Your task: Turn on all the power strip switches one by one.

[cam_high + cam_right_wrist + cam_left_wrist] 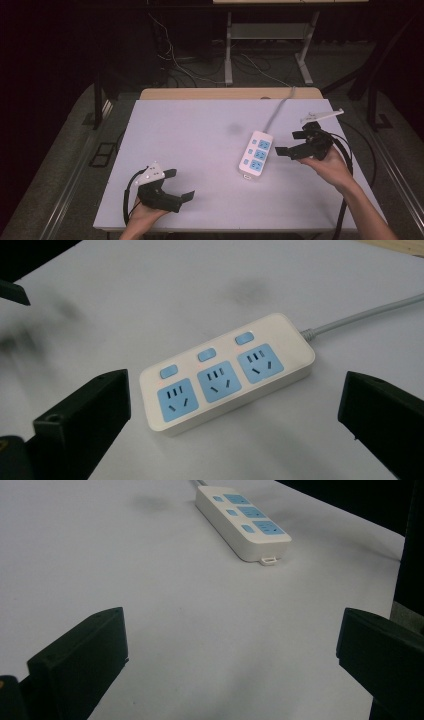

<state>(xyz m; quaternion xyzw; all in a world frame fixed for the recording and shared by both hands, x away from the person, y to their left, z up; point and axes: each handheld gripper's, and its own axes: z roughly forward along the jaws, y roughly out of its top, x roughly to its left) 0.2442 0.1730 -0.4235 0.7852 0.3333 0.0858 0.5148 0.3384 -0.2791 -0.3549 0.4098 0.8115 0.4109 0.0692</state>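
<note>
Both tools, left (181, 186) and right (289, 143), gape wide, gripping nothing; strip (256, 154) lies mid-right on white table (200, 150), dark room behind.

Overhead light falling evenly on white bench (200, 150), surroundings sinking into darkness. High view looking soft, low in detail. Claw bodies casting faint, diffuse shadows. Right gripper view showing motion smear at left edge; power strip (227, 372) staying sharp, near jaws blurring.
</note>
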